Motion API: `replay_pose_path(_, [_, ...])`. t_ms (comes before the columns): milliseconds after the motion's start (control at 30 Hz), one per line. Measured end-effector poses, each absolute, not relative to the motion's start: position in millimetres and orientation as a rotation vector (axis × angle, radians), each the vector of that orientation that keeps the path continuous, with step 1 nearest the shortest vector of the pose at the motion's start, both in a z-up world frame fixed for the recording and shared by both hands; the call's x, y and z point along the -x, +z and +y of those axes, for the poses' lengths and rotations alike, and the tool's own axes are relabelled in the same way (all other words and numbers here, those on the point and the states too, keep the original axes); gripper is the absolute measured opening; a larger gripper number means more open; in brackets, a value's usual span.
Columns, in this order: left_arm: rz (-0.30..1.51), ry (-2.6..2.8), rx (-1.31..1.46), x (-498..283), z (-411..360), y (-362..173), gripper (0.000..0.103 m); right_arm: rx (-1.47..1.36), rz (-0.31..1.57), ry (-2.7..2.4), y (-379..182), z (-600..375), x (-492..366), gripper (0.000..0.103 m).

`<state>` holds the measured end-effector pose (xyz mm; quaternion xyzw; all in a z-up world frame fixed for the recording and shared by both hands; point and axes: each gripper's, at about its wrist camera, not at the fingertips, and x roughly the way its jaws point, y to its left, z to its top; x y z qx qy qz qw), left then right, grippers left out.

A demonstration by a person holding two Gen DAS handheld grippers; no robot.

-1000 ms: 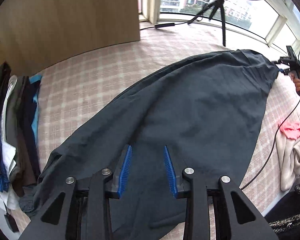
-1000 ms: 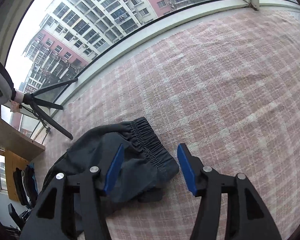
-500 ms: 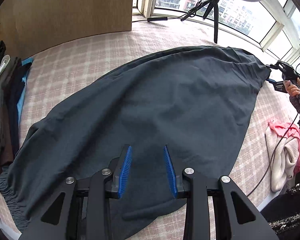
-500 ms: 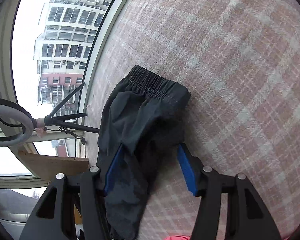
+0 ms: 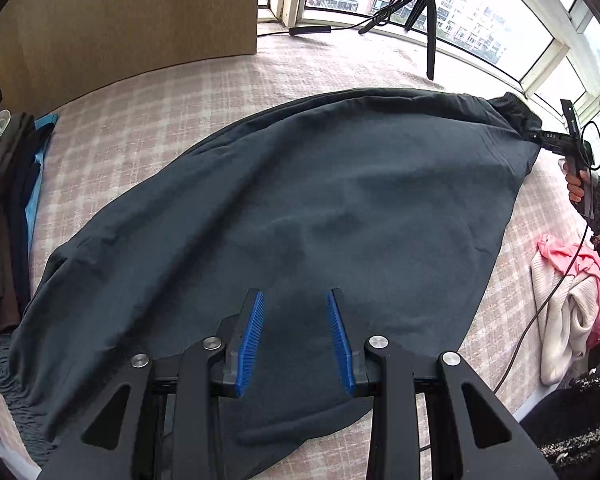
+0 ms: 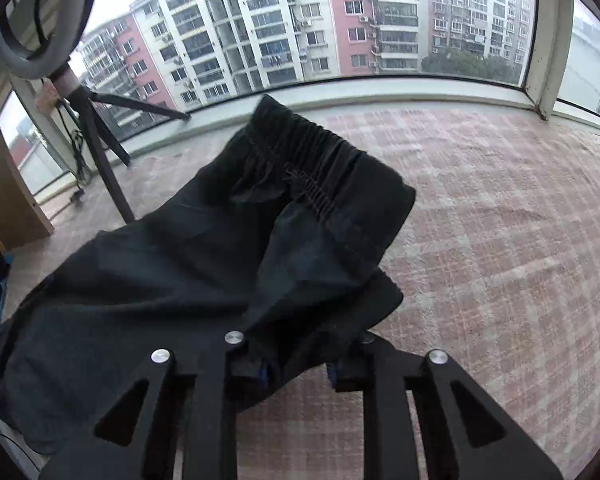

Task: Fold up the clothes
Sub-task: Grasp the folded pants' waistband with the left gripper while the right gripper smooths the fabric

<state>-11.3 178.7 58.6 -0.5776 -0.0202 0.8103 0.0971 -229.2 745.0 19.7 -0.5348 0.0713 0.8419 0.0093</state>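
A dark grey garment (image 5: 340,208) lies spread across the pink plaid bed cover (image 5: 140,120). My left gripper (image 5: 296,296) hovers over its near edge, open, blue pads apart with only flat cloth below them. At the far right end, my right gripper (image 5: 540,136), held in a person's hand, grips the gathered elastic end. In the right wrist view that elastic end (image 6: 324,168) rises in front of the right gripper (image 6: 296,360). Its jaws are closing on bunched cloth, which drapes over the fingers and hides most of the pads.
A stack of folded clothes (image 5: 4,208) lines the left edge. Pink and cream clothes (image 5: 568,296) lie at the right with a black cable (image 5: 540,312) running past. A tripod with a ring light (image 5: 428,20) stands by the window, beside a wooden panel (image 5: 120,20).
The right gripper swung over the elastic end, narrowed its jaws around it and lifted it off the cover. The garment now lies stretched out. The left gripper shifted slightly, still open.
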Motion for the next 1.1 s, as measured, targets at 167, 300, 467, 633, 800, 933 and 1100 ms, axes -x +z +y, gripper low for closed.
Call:
replay_pose_path(167, [-0.080,2.486,1.707,-3,156,72,0.031,1.578,0.586,2.566,29,789,219,0.044])
replay_pose_path(300, [-0.068,2.603,1.735,-34,120,86,0.031,1.473,0.604,2.677,74,780,208,0.044])
replay_pose_path(467, [-0.120,2.748,1.793,-83,64,95,0.032,1.441,0.565,2.955,147,725,193,0.044])
replay_pose_path(633, [-0.251,2.886,1.790,-124,10,95,0.035,1.536,0.220,3.299,209,599,162,0.044])
replay_pose_path(800, [-0.346,2.936,1.847,-152,-25,72,0.037,1.803,-0.213,3.469,197,437,152,0.044])
replay_pose_path(933, [-0.534,2.944,1.777,-156,-50,59,0.038,1.996,-0.668,3.472,146,323,143,0.044])
replay_pose_path(1100, [-0.578,2.873,1.744,-128,-66,40,0.049,2.127,-1.188,3.297,69,235,146,0.044])
